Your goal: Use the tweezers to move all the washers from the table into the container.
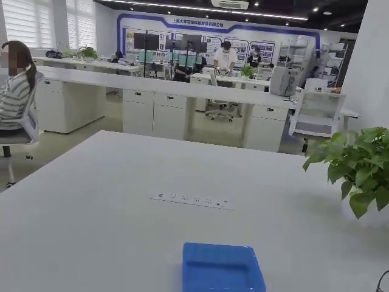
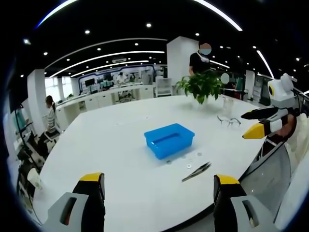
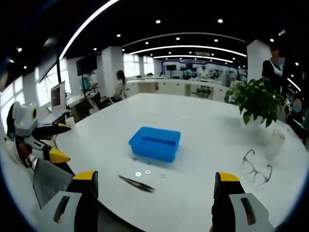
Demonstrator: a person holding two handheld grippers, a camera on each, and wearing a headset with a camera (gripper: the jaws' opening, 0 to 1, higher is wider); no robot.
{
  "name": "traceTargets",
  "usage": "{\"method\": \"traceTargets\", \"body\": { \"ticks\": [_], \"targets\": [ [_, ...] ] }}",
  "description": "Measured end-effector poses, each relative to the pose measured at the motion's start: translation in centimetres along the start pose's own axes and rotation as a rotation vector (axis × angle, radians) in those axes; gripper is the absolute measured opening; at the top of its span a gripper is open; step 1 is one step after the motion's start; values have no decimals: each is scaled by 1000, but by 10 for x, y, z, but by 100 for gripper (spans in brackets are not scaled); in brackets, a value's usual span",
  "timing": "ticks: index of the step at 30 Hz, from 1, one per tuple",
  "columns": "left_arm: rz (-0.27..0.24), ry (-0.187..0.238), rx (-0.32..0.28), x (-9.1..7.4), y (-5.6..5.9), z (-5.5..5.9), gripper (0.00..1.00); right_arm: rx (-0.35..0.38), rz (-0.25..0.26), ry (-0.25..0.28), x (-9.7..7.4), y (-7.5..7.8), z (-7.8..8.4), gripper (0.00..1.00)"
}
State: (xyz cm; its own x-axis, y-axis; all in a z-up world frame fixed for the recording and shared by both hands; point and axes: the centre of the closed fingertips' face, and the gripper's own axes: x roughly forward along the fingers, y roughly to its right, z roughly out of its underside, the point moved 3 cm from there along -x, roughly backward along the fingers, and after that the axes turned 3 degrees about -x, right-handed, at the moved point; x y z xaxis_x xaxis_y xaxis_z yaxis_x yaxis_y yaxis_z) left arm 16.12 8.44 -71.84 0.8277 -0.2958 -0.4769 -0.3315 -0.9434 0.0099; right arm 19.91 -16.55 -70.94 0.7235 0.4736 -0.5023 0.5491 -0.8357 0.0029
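Observation:
A blue rectangular container point(image 1: 222, 267) sits on the white table point(image 1: 91, 207), near its front edge. In the left gripper view the container point(image 2: 169, 139) lies ahead, with metal tweezers point(image 2: 197, 171) flat on the table in front of it and small washers point(image 2: 188, 166) scattered between. My left gripper point(image 2: 159, 180) is open and holds nothing, well short of the tweezers. My right gripper point(image 3: 156, 178) is also open and holds nothing; its view shows the container point(image 3: 154, 142), the tweezers point(image 3: 136, 183) and washers point(image 3: 143, 172) just beyond its jaws.
A potted plant point(image 1: 358, 164) stands at the table's right side, and a socket strip point(image 1: 191, 199) is set into the middle. A pair of glasses point(image 3: 256, 169) lies right of the container. People sit and stand at desks behind.

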Motion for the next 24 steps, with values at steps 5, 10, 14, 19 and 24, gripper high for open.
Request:
{"method": "traceTargets", "body": {
  "ticks": [5,10,14,19,24],
  "targets": [
    [-1,-1,-5,4,4,0,95,-16,-10,-7,0,2,0,99],
    [4,1,-1,9,9,-3,95,-21,-14,-12,-1,7,1,99],
    [15,2,4,11,11,-6,93,-20,-9,-11,-2,12,0,99],
    [55,-4,22,15,17,-9,89,-7,-17,-19,2,13,4,99],
    [96,-29,53,23,23,-9,84,3,-23,-29,5,11,9,99]
  ]
}}
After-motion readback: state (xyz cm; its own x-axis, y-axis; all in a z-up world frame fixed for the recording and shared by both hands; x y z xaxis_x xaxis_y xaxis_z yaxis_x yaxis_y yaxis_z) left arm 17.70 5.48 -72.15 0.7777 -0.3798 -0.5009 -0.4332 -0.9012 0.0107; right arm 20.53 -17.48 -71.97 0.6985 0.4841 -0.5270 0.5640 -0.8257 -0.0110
